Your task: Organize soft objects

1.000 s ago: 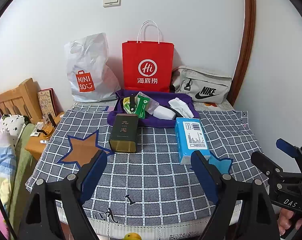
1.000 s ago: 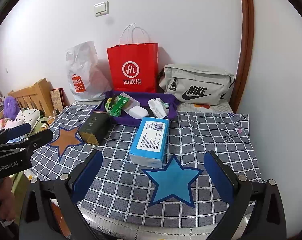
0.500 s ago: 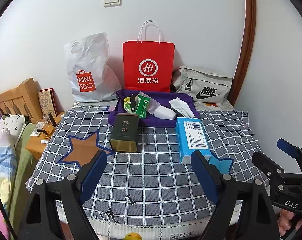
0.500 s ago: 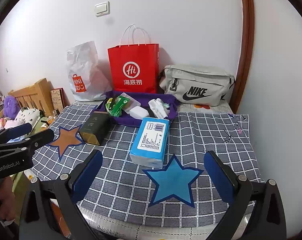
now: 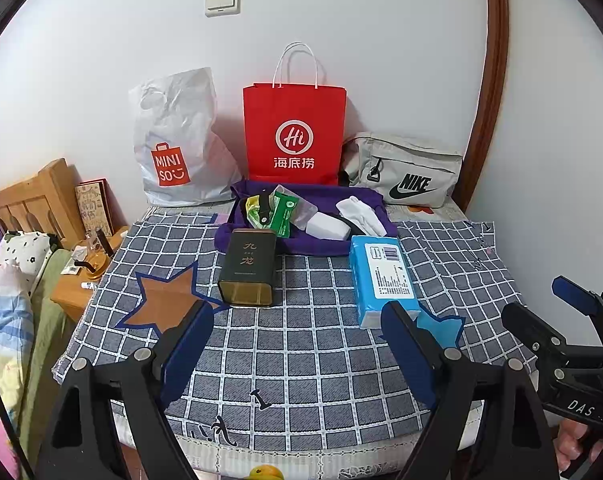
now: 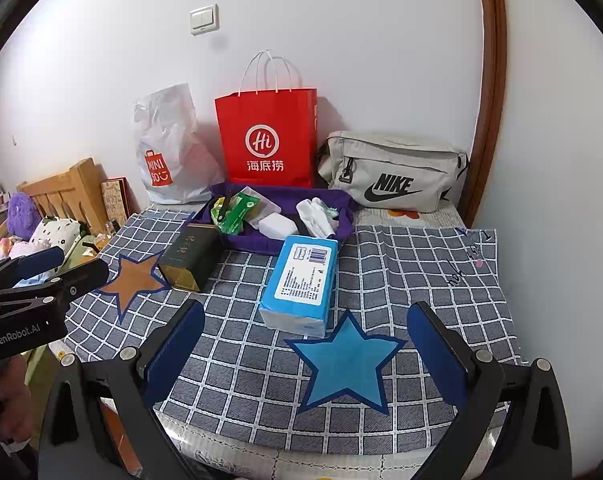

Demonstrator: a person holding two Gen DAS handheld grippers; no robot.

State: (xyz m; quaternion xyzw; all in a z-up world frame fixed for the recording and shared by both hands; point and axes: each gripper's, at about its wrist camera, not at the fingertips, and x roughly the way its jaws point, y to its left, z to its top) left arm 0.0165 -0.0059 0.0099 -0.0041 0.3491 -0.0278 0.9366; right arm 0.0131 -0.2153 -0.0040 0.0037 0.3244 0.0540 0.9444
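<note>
A checked grey-blue tablecloth (image 5: 301, 344) covers the table, its near edge cut off behind both grippers. Against the wall stand a red Haidilao paper bag (image 5: 294, 132), a white Miniso plastic bag (image 5: 177, 140) and a grey Nike waist bag (image 6: 393, 172), whose right end is partly hidden by the brown door frame. In front of them lies a purple tray (image 6: 241, 242) with a green packet, a white block and white crumpled cloth; what else it holds is too jumbled to make out. The blue tissue pack (image 6: 301, 280) lies on the cloth just beyond the blue star (image 6: 345, 364); in the left wrist view that star is mostly hidden behind a finger. A dark tea tin (image 5: 249, 268) lies beside the brown star (image 5: 165, 300). The left gripper (image 5: 297, 348) and right gripper (image 6: 305, 356) both hover near the table's front edge, fingers spread wide, gripping nothing.
</note>
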